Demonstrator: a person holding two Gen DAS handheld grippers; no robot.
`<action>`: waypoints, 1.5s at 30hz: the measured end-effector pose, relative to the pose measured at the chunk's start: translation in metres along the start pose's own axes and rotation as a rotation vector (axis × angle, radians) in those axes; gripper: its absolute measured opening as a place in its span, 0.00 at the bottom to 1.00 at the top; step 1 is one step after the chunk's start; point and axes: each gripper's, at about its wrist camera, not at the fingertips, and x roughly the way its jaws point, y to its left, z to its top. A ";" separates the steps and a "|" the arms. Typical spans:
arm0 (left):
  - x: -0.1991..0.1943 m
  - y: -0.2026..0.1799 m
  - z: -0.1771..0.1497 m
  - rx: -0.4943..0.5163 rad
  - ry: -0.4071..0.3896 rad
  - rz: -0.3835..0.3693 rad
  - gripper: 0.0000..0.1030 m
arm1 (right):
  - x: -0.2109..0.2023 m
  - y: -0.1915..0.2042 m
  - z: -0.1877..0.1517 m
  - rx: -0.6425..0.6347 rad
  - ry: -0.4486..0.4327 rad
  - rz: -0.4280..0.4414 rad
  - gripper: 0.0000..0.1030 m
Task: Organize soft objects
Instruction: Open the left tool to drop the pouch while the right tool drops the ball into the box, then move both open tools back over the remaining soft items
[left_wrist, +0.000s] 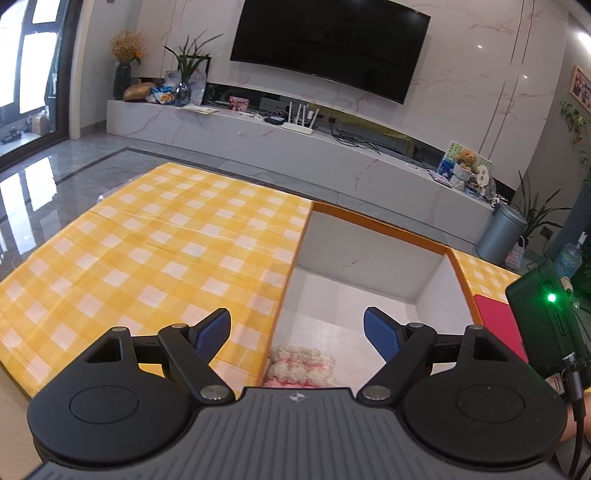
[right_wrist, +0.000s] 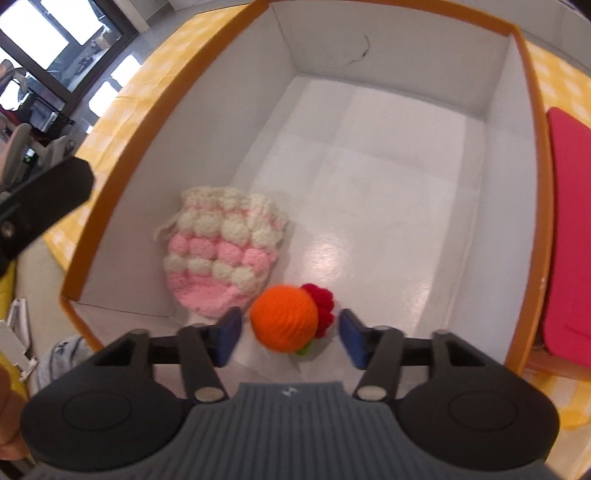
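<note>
- Right claw (right_wrist: 290, 334): points steeply down into the box (right_wrist: 110, 192), at its near end. Jaws apart; blue pads (right_wrist: 229, 332) stand clear of the ball on both sides, no contact seen.
- Orange yarn ball (right_wrist: 283, 318), w/ red knit bit (right_wrist: 322, 307) on its right side and a green scrap underneath, sits between the right claw's pads on the white box floor. Pads slightly blurred.
- Pink-and-white knit pouch (right_wrist: 221, 254) lies on the box floor, near-left corner, just beside the ball on its upper left; touching or not, can't tell.
- Box: white inside, orange rim, rest of floor bare. Stands on worktop w/ yellow check cloth (left_wrist: 155, 236).
- Left claw (left_wrist: 297, 334): jaws wide, nothing between the pads. Hangs over the box's near-left edge, one pad over the cloth, the other over the box interior. Pouch top visible just below, between the fingers.
- Red flat item (right_wrist: 569, 221) lies on the worktop right of the box, against its wall.
</note>
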 end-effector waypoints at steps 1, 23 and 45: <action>0.001 0.000 0.000 0.000 0.000 0.000 0.93 | -0.002 0.001 0.000 -0.004 -0.009 -0.001 0.65; -0.044 -0.058 0.011 0.084 -0.144 0.115 0.93 | -0.117 -0.006 -0.046 -0.126 -0.454 -0.212 0.86; 0.016 -0.209 -0.059 0.330 0.133 -0.252 0.93 | -0.185 -0.207 -0.165 0.335 -0.586 -0.555 0.90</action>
